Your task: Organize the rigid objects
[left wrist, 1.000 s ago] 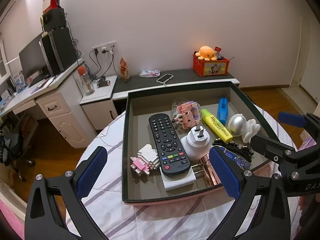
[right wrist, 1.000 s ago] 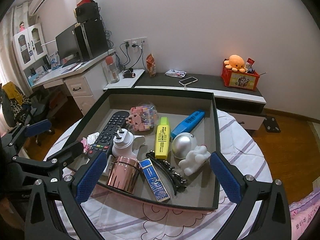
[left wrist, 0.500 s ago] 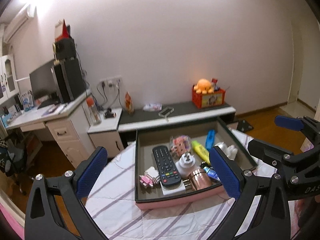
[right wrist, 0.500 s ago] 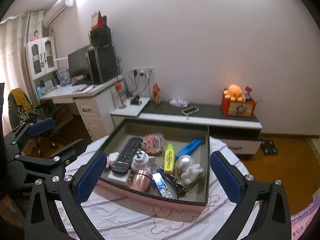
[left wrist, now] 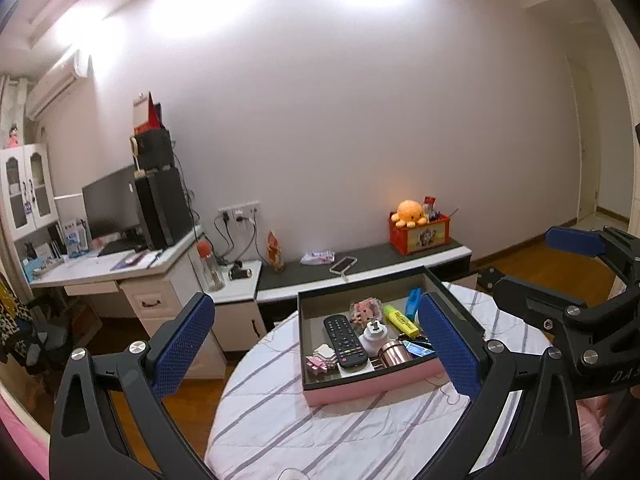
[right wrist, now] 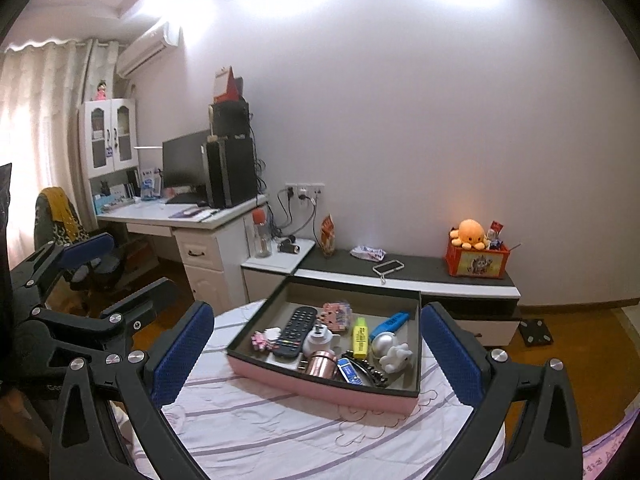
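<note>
Two claws are hanging released and empty. From the left wrist, our left claw (left wrist: 316, 344) is facing the tray (left wrist: 372, 390) on the worktop (left wrist: 320, 432), the remote (left wrist: 345, 341) lying inside. From the right wrist, our right claw (right wrist: 316, 354) is hovering near the copper cup (right wrist: 320, 363); we are judging that reaching in one item at a time, clear of neighbours, works best.

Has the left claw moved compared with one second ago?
Yes. The left claw has pulled back and up from the pink box, which now looks much smaller between its open fingers.
</note>
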Action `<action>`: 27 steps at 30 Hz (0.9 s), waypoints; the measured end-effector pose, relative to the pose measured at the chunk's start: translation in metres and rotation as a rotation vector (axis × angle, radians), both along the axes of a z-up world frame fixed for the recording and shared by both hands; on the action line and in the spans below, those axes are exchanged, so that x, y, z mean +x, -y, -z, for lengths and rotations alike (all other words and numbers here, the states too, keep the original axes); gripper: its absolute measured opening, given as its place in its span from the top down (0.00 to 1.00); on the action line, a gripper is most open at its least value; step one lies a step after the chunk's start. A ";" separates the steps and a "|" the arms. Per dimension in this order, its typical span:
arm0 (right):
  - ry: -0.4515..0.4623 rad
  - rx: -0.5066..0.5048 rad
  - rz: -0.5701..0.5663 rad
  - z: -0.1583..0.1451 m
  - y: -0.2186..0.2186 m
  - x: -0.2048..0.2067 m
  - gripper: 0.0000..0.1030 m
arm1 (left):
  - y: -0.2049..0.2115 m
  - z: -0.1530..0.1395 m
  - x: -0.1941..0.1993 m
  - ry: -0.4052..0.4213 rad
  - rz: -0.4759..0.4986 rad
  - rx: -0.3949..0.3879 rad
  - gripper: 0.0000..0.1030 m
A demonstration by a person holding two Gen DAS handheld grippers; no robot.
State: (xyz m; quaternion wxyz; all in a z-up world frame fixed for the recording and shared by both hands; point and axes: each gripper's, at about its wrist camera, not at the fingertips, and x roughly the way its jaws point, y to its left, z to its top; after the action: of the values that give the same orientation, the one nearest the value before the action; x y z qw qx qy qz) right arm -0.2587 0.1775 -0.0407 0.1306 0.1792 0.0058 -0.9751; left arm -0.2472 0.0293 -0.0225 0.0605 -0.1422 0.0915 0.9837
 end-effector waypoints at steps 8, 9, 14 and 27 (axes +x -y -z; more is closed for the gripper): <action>-0.065 -0.004 -0.002 -0.016 0.016 0.050 0.00 | 0.014 -0.023 0.056 -0.093 -0.018 0.030 0.00; -0.074 -0.004 -0.002 -0.018 0.017 0.056 0.00 | 0.016 -0.026 0.064 -0.104 -0.015 0.040 0.00; -0.147 0.008 0.018 -0.031 0.023 0.087 0.00 | 0.022 -0.036 0.096 -0.149 -0.017 0.081 0.00; -0.282 0.000 0.063 -0.040 0.032 0.158 0.00 | 0.027 -0.040 0.169 -0.258 -0.054 0.137 0.00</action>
State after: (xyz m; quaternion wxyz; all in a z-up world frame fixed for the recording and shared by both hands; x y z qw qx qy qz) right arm -0.1009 0.1458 -0.0006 0.0979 0.0407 0.0187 -0.9942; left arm -0.0787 0.0027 0.0176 0.0312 -0.0126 0.0274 0.9991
